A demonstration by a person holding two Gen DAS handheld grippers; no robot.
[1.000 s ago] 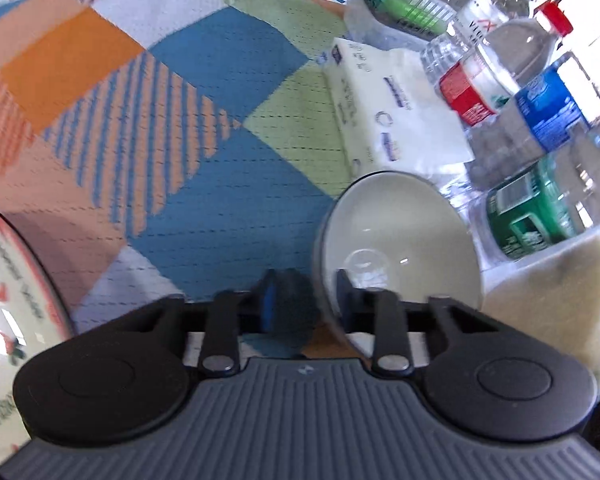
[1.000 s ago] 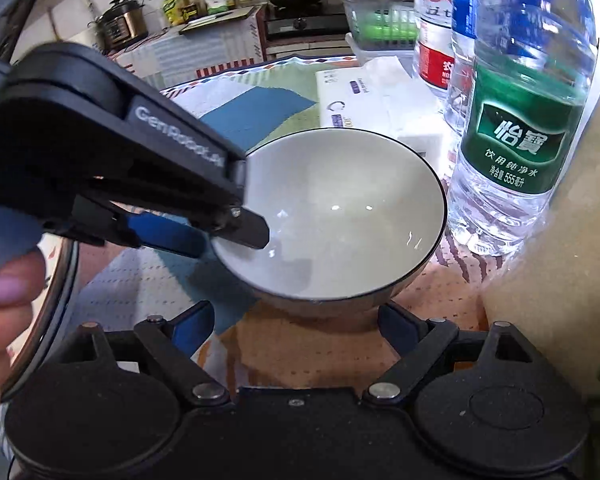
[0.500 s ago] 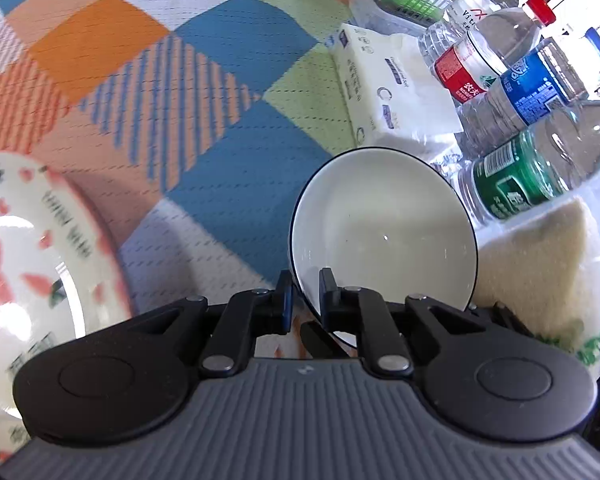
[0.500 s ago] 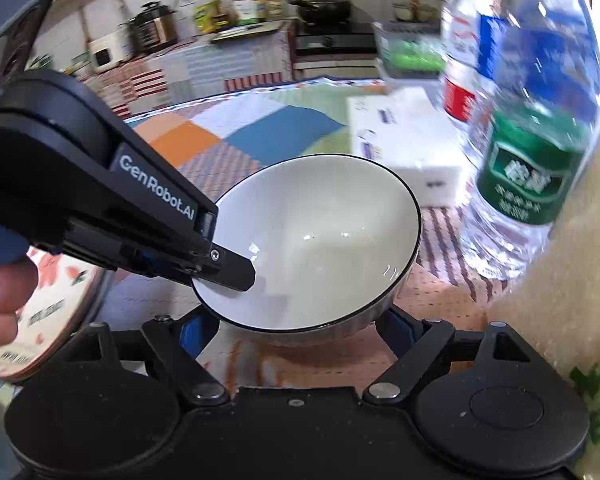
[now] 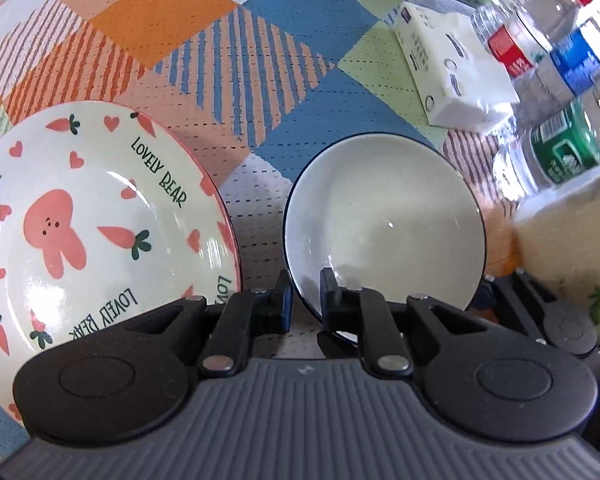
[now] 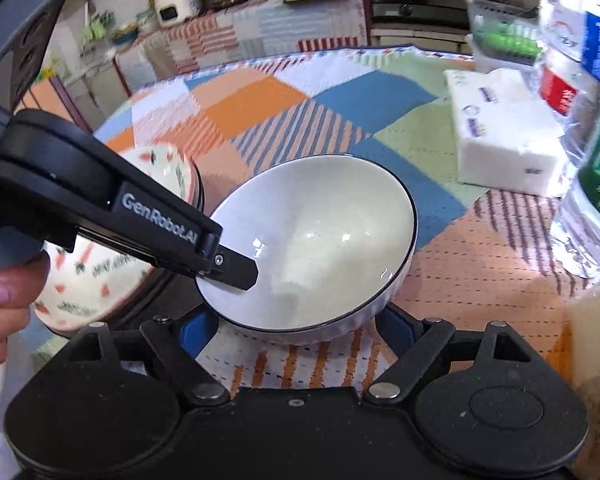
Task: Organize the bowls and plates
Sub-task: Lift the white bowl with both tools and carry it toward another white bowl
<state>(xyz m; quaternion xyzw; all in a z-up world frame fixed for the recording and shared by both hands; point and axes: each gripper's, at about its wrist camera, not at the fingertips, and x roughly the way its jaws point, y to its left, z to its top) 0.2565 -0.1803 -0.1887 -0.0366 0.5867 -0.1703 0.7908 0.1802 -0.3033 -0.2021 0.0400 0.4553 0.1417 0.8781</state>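
Bowl point(image 5: 384, 224) hangs tilted above the checked cloth point(image 5: 220, 52), its white inside bare, rim pinched by the left gripper point(image 5: 304, 300), one finger inside and one outside. Right gripper point(image 6: 296, 320) sits just under the bowl, fingers spread wide on either side, gripping nothing. Plate point(image 5: 80, 216) lies just beside it, nothing on it. Bottles point(image 5: 556, 80) and a tissue pack point(image 5: 456, 72) stand beyond.

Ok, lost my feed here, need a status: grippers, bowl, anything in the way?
Left gripper shut on white bowl rim, bowl lifted, tilted. Right gripper open, under bowl. Bunny plate left; water bottles, tissue pack close right.
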